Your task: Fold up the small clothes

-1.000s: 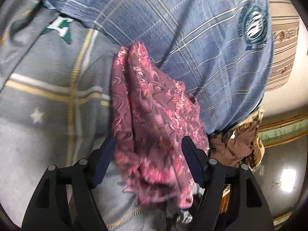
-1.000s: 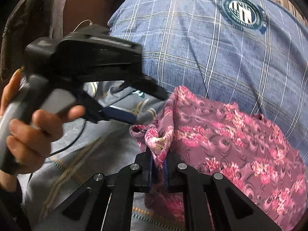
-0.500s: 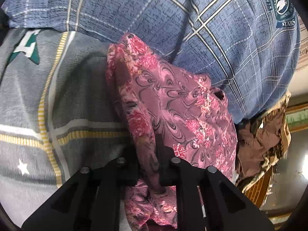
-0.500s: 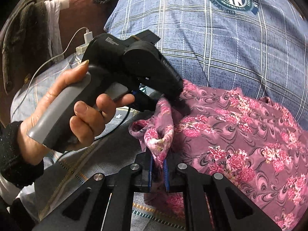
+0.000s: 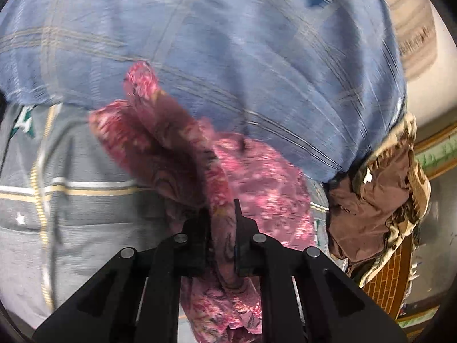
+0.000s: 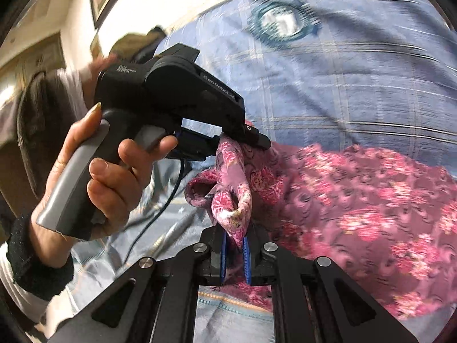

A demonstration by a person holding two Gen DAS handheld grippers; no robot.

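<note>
The left claw (image 5: 222, 238) is closed on a bunched fold of the pink and maroon floral cloth garment (image 5: 257, 188), which rises between its jaws and spreads forward and to the right. The right claw (image 6: 234, 253) also pinches a rolled edge of this garment (image 6: 357, 208) between its blue pads (image 6: 247, 254). The rest of the cloth lies to the right of it, over the grey checked bed sheet (image 5: 85, 205) and against the blue checked pillow (image 5: 242, 65). A brown crumpled cloth (image 5: 371, 200) lies at the bed edge.
</note>
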